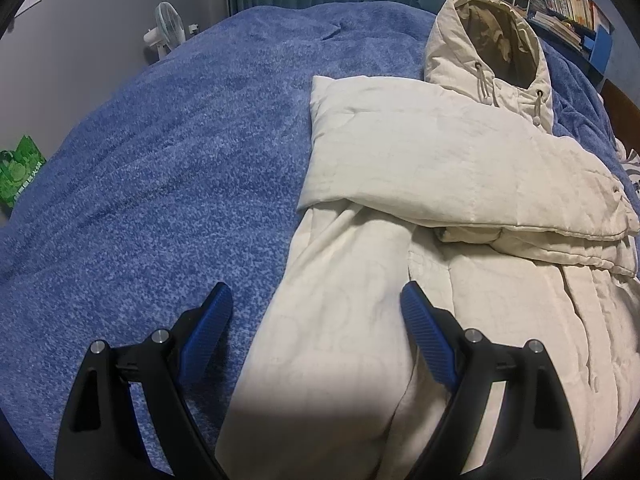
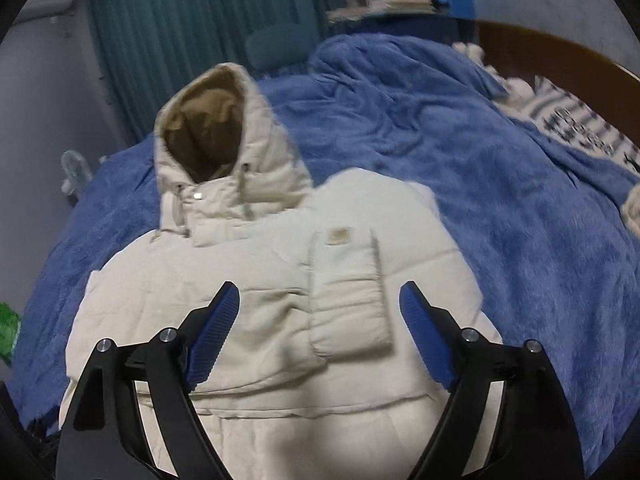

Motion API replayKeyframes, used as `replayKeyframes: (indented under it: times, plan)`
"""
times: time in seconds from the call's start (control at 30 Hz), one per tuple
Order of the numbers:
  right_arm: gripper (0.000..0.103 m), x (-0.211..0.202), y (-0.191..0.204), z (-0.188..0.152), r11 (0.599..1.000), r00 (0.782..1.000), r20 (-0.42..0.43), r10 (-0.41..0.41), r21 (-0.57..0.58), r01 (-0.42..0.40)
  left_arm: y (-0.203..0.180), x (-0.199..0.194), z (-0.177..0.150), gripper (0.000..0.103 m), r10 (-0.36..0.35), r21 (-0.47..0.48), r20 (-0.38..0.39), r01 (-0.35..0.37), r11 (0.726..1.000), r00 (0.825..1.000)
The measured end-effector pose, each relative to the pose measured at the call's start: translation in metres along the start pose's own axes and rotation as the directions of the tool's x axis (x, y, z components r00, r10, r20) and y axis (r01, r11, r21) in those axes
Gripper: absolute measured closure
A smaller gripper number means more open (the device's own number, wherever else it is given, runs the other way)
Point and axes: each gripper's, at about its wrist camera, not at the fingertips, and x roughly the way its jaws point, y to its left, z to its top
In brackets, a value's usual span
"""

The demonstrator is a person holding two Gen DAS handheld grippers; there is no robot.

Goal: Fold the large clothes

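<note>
A cream hooded puffer jacket (image 1: 460,184) lies on the blue bed cover, hood (image 1: 492,44) toward the curtain, both sleeves laid across its front. My left gripper (image 1: 316,296) hovers open above the jacket's left side, nothing between its blue pads. In the right wrist view the same jacket (image 2: 256,280) fills the middle, its brown-lined hood (image 2: 208,140) at the top and a sleeve cuff (image 2: 348,300) lying on the chest. My right gripper (image 2: 320,296) stands open just above that cuff, its pads clear of the cloth.
The blue blanket (image 1: 168,152) covers the bed, flat to the left and rumpled to the right (image 2: 480,168). A small fan (image 1: 166,28) and a green bag (image 1: 20,172) sit off the left edge. Shelves with books (image 1: 568,8) and a wooden headboard (image 2: 560,52) lie at the right.
</note>
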Motion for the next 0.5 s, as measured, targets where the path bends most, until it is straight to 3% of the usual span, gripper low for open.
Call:
replayKeyframes:
  times: [0.17, 0.23, 0.37, 0.5]
  plan:
    - [0.022, 0.013, 0.024, -0.005, 0.991, 1.000, 0.005, 0.008, -0.135, -0.007, -0.005, -0.004, 0.003, 0.021, 0.016, 0.005, 0.012, -0.016, 1.000, 1.000]
    - [0.022, 0.018, 0.029, -0.007, 0.987, 1.000, -0.004, -0.002, -0.163, 0.002, -0.009, -0.018, 0.009, 0.021, 0.012, 0.001, 0.056, -0.012, 1.000, 0.998]
    - [0.022, 0.016, 0.029, 0.001, 0.980, 1.000, 0.019, 0.002, -0.200, 0.002, -0.021, -0.055, 0.027, 0.021, -0.086, -0.016, 0.165, 0.090, 0.996, 0.983]
    - [0.017, 0.017, 0.017, 0.013, 0.982, 0.999, 0.034, 0.012, -0.191, -0.006, -0.046, -0.055, 0.056, 0.016, -0.157, 0.040, 0.169, 0.152, 0.988, 0.973]
